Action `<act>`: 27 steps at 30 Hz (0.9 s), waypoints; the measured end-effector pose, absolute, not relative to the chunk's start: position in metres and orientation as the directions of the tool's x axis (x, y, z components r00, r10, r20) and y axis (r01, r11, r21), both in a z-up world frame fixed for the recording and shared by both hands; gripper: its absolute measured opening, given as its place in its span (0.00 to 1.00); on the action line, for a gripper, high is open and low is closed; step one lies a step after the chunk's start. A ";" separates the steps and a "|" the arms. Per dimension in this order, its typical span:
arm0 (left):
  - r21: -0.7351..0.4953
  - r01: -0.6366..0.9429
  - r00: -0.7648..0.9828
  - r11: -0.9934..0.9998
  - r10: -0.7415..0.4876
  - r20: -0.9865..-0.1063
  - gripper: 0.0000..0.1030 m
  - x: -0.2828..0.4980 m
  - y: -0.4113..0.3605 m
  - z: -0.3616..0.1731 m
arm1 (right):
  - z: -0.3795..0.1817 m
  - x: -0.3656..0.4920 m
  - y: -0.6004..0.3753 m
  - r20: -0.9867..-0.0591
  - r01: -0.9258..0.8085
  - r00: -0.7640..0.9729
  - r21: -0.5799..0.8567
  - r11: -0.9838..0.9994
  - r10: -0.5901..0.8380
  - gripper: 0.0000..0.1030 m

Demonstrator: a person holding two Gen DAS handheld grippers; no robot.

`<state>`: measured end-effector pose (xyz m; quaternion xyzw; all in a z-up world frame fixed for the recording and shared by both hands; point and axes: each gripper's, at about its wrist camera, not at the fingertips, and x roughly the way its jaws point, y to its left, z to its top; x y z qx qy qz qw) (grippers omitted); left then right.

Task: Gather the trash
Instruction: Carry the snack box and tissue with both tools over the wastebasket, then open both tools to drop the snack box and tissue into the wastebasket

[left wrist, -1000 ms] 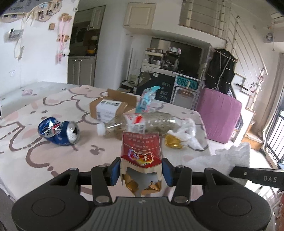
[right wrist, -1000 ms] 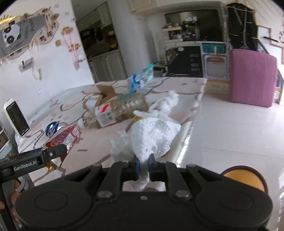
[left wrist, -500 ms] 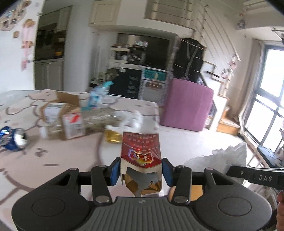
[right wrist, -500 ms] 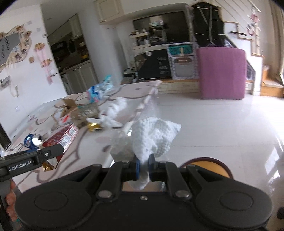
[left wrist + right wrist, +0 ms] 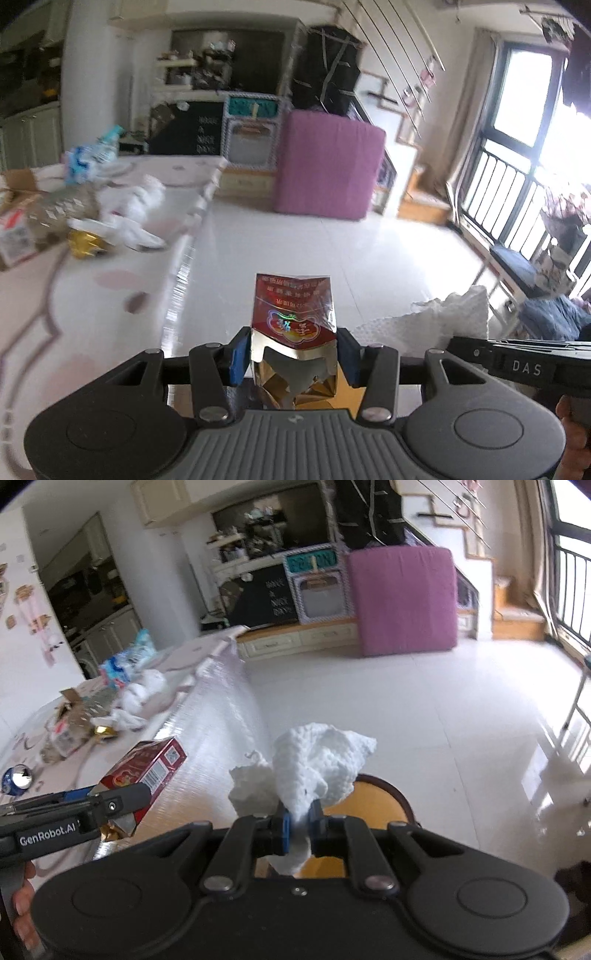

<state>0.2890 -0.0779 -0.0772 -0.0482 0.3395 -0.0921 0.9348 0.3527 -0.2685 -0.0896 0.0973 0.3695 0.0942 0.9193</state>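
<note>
The right claw (image 5: pixel 298 829) pinches a crumpled paper towel (image 5: pixel 314 768) just above the orange bin (image 5: pixel 373 794); the left claw (image 5: pixel 293 354) clamps the red carton (image 5: pixel 293 310), long axis forward, beside it.

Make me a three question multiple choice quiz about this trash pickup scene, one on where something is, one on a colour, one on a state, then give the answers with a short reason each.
1. Where is the crushed blue can?
A. on the table
B. on the floor
C. between the left fingers

2. What colour is the upright padded block across the room?
A. green
B. purple
C. yellow

3. What is the right gripper doing?
A. hanging open
B. shut on the white tissue wad
C. shut on the red box

Answers:
1. A, it lies on the table in the right wrist view.
2. B, its whole face is purple.
3. B, the tissue is pinched between the fingers; the left gripper holds the red box.
</note>
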 end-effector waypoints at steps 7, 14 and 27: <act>-0.142 0.174 0.675 0.974 -0.224 -0.703 0.48 0.323 -0.118 -0.122 | -0.132 0.370 -0.302 -0.722 -0.039 0.654 0.265 0.964 0.225 0.10; -0.131 0.161 0.606 0.978 -0.203 -0.769 0.48 0.364 -0.139 -0.169 | -0.172 0.397 -0.323 -0.777 -0.003 0.594 0.259 0.966 0.210 0.10; -0.153 0.082 0.451 0.985 -0.173 -0.876 0.48 0.442 -0.151 -0.259 | -0.252 0.478 -0.311 -0.858 0.009 0.447 0.290 0.957 0.255 0.11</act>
